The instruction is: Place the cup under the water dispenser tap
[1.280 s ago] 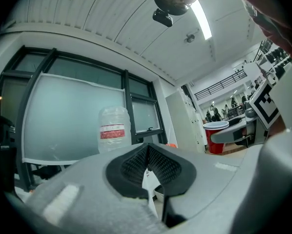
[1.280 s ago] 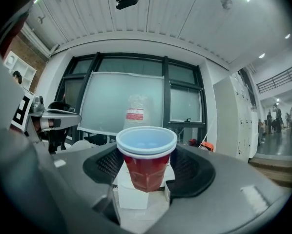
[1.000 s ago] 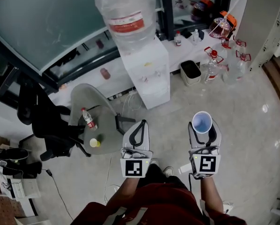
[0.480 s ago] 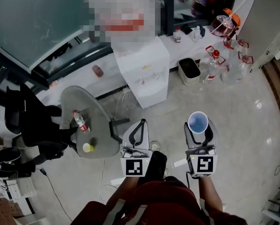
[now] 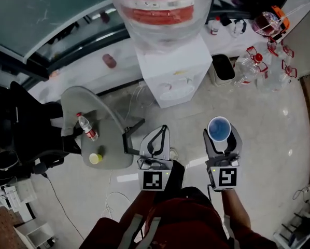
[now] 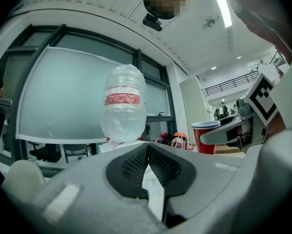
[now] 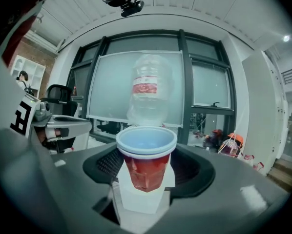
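Observation:
A red cup with a blue inside and a white rim stands upright between the jaws of my right gripper, which is shut on it. In the right gripper view the cup fills the middle, with the dispenser's clear bottle straight behind it. The white water dispenser stands ahead across a stretch of floor, its taps facing me. My left gripper hangs beside the right one, shut and holding nothing. From the left gripper view the bottle is ahead and the cup to the right.
A small grey table at the left carries a plastic bottle and a yellow item. A black office chair stands beyond it. A dark bin and several water jugs stand right of the dispenser. Cables lie on the floor.
Both grippers have advanced toward the dispenser, which now looms larger and closer at the top of the head view. The cup has stayed in the right gripper.

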### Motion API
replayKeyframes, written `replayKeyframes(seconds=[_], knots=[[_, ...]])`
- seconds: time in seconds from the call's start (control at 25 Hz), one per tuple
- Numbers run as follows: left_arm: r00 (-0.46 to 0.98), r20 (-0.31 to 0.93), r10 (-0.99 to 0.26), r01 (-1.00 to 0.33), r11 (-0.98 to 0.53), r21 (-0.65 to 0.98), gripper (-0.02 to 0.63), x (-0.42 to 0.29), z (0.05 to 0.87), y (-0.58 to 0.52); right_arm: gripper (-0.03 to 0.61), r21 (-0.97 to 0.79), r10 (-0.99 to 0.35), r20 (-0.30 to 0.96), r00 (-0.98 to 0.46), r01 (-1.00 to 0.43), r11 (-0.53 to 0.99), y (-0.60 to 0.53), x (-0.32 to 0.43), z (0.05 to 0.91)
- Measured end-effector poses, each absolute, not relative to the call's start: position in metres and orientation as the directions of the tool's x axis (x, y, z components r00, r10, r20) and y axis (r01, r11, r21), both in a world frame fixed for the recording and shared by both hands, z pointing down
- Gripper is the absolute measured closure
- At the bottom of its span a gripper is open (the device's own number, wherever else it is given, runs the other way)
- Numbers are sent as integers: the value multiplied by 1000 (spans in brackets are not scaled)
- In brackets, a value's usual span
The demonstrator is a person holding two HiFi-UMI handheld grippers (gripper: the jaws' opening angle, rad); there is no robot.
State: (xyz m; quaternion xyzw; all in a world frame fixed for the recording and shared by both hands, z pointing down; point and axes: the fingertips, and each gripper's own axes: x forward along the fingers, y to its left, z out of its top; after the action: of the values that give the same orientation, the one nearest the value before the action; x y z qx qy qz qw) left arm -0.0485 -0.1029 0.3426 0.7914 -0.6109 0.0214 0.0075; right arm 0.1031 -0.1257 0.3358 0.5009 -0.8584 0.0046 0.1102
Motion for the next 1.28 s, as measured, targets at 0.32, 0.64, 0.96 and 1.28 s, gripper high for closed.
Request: replayKeyframes(seconds=[0.32, 0.64, 0.96, 1.28], knots=[[242, 51, -969, -970, -242, 2, 615, -63, 396, -145, 284, 57, -830, 257, -496, -849, 525, -177, 83, 409], [166, 85, -983, -986, -165, 10, 615, -51, 470, -171, 284, 44, -784, 288, -549, -811, 584, -220, 91, 492], [56, 106, -993, -998, -57, -5, 615, -16, 541, -204, 284, 24, -694, 333, -638, -730, 683, -261, 112, 580], [-52, 155, -987, -999, 51, -7, 615, 9, 622, -209, 284, 2, -588, 329, -739, -622, 783, -270, 107, 657]])
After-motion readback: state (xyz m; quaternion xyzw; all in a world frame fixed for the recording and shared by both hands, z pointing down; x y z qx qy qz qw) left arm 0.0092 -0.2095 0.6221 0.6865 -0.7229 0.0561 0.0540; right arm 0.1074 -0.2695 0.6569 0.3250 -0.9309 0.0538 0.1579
